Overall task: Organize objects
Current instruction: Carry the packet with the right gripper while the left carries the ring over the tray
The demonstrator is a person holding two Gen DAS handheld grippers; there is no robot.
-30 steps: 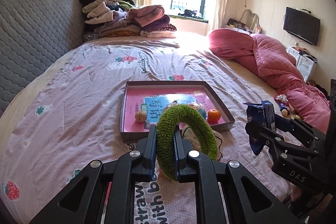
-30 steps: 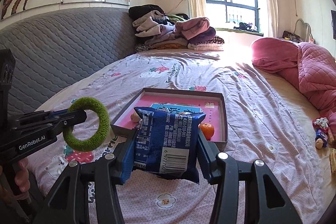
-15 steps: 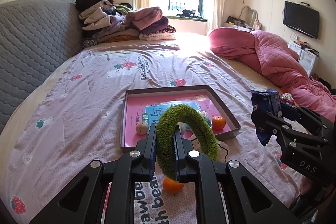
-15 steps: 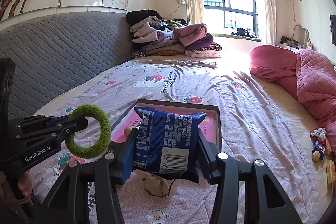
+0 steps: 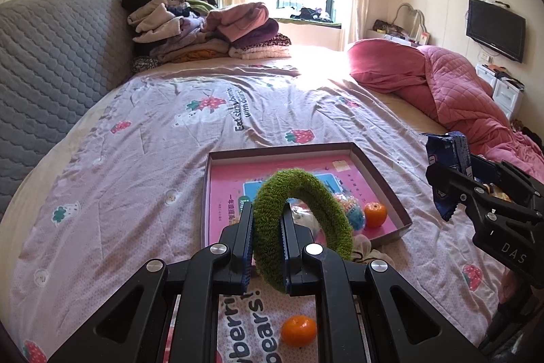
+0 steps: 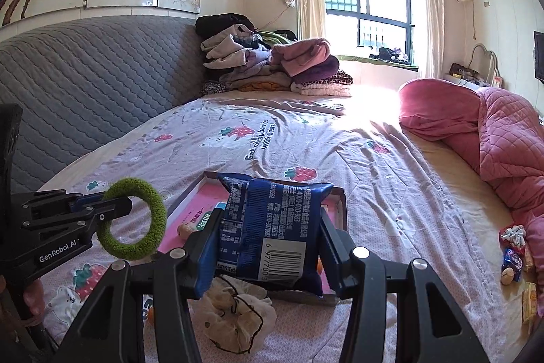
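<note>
I have my left gripper [image 5: 267, 247] pinched tight on a fuzzy green ring [image 5: 302, 227], the jaws pressed onto its near arc so the ring stands on edge above the bed [image 5: 136, 159]. In the right wrist view the same ring [image 6: 133, 223] hangs out at the left, held clear of the sheet. My right gripper [image 6: 268, 247] is clamped on a blue snack bag [image 6: 272, 227], its pads squeezing the bag from both sides with the barcode end nearest me; from the left wrist view the bag [image 5: 448, 155] sticks up at the right edge. Ahead of both tools lies a shallow box [image 5: 374, 165] with a pink floor, sitting flat on the strawberry-print sheet. Inside it, toward the near right corner, I can see an orange [image 5: 375, 215] and just left of it a small knitted ball [image 5: 352, 210], partly hidden by the ring. A second orange [image 5: 299, 330] lies on the sheet outside the box, close under my left gripper. A cream cloth bundle [image 6: 238, 315] with a dark string sits on the sheet just in front of the box, below the bag. Far off, a pile of folded clothes [image 6: 272, 67] rests by the grey headboard [image 6: 85, 91], and a pink quilt [image 5: 459, 91] is heaped along the right side of the bed.
</note>
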